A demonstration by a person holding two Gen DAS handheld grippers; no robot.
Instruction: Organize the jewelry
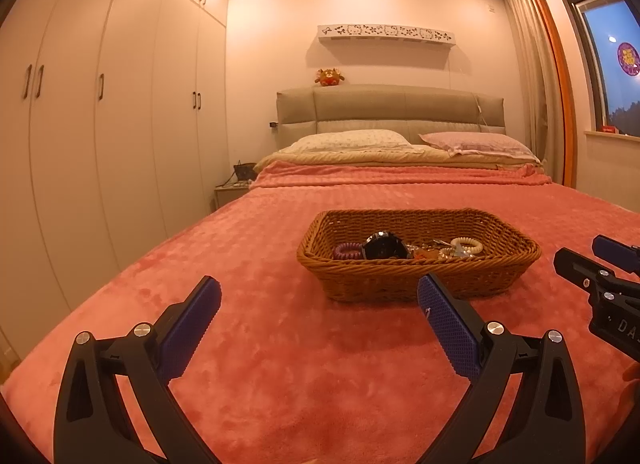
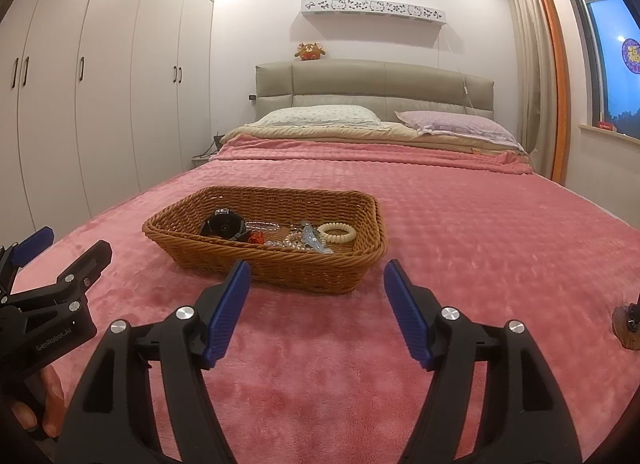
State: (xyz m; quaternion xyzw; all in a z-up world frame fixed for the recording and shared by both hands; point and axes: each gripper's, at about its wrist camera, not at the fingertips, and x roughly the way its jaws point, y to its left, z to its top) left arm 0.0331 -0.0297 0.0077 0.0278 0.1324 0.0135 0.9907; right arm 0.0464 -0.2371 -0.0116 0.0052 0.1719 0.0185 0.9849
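A woven wicker basket (image 1: 416,284) (image 2: 280,268) sits on the pink bedspread. It holds a black watch (image 1: 385,246) (image 2: 222,226), a purple coil hair tie (image 1: 346,251), a cream coil hair tie (image 1: 467,245) (image 2: 337,233), a bead bracelet (image 2: 262,225), a small red piece (image 2: 256,239) and a pale blue clip (image 2: 312,241). My left gripper (image 1: 320,294) is open and empty, just short of the basket's near wall. My right gripper (image 2: 318,278) is open and empty, at the basket's near right corner.
A brown wooden object (image 2: 628,324) lies on the bedspread at the far right edge. Pillows (image 2: 320,116) and the headboard stand at the far end. White wardrobes (image 1: 100,124) line the left wall. A window (image 1: 612,72) is on the right.
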